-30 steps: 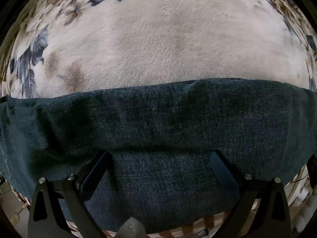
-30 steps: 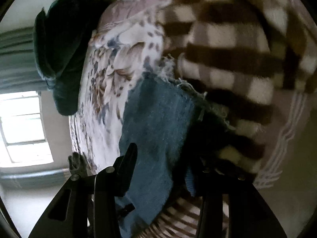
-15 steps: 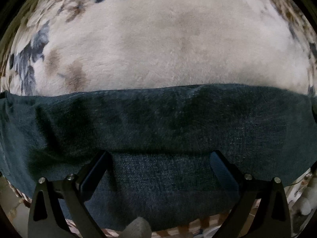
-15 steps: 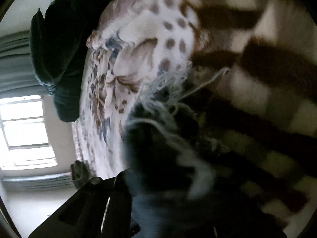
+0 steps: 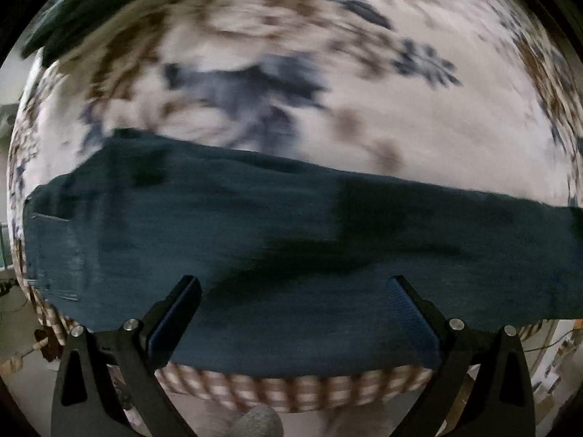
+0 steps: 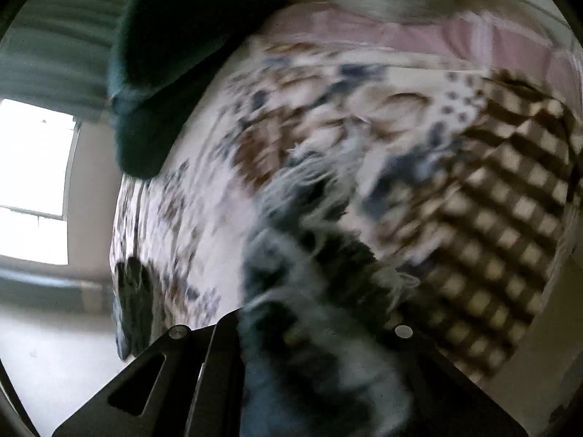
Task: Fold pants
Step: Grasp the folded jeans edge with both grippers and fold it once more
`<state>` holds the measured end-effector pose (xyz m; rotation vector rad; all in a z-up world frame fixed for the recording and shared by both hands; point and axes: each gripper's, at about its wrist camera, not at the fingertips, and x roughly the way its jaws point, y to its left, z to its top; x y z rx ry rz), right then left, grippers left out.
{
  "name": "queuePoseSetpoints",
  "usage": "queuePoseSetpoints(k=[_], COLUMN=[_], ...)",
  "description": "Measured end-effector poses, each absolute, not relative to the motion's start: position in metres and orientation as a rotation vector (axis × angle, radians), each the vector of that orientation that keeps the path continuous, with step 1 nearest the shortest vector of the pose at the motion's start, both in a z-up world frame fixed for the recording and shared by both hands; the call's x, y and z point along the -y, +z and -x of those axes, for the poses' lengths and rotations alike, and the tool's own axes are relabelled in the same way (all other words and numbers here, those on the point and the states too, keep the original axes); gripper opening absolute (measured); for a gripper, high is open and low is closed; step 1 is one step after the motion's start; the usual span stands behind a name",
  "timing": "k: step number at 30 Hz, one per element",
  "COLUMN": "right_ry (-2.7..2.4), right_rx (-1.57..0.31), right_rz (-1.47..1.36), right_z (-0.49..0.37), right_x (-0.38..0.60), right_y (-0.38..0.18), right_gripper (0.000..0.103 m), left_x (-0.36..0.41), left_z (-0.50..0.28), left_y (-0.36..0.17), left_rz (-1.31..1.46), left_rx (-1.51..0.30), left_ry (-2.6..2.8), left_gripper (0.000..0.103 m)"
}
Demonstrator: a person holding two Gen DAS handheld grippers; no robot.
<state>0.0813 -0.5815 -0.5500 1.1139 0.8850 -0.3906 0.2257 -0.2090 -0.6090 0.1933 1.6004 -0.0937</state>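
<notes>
Pants (image 5: pixel 277 240) lie flat across the floral bed blanket (image 5: pixel 419 109), left tool (image 5: pixel 295 313) spread empty above them, while the right tool (image 6: pixel 313 349) pinches the frayed hem (blurred), presumably to carry it over.

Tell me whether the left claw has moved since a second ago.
Yes. The left claw has pulled back from the floral blanket: more blanket, and the pocket end of the pants, now show.

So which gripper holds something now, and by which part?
The right gripper holds the dark blue denim pants by the frayed hem; the left gripper is open.
</notes>
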Motion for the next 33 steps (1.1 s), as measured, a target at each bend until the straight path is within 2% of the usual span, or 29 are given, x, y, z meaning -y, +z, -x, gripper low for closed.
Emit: queuePoseSetpoints(k=[4,11,19,22,24,26,28,29,31,33], right_ry=[-0.363,-0.323,-0.191,-0.121,-0.122,-0.119,-0.078,-0.036,0.056,0.083], right_rx=[-0.930,-0.984,-1.077,-1.158,-1.228,-1.345,-1.393,-1.399,-1.395,-1.361], right_rz=[-0.996,-0.901,-0.765,-0.668,-0.581,-0.548,-0.580,-0.608,-0.691,-0.783], right_z=[-0.102,-0.114,-0.147,-0.167,-0.178,-0.189,-0.192,-0.193,-0.189,-0.177], right_x=[0.510,0.392,0.241,0.174,0.142,0.123,0.118,0.119,0.125,0.145], right_y=[-0.531,-0.536,-0.564,-0.591,-0.611,-0.640,-0.648,-0.643,-0.630,-0.609], right_gripper=[0.008,0.008,0.008,0.009,0.015,0.032,0.040,0.054,0.070,0.070], left_x=[0.165,0.081,-0.033,-0.073,-0.093,-0.116,-0.125,-0.125,-0.124,-0.116], left_z=[-0.231,-0.230,-0.233,-0.234,-0.235,-0.242,-0.246,-0.246,-0.248,-0.254], left_y=[-0.597,-0.587,-0.579,-0.579,-0.576,-0.577,-0.574,-0.571,-0.568,-0.567], left_rz=[-0.165,-0.125,-0.073,-0.042,-0.011,0.027,0.067,0.087,0.157,0.243], left_rx=[-1.569,-1.527,-1.501,-1.500,-1.495,-1.486,-1.480,-1.480,-1.486,-1.499], left_ry=[-0.082,-0.066,0.014,0.083,0.120,0.150,0.157,0.152,0.117,0.054], left_gripper=[0.103,0.103,0.103,0.103,0.103,0.103,0.103,0.103,0.103,0.103])
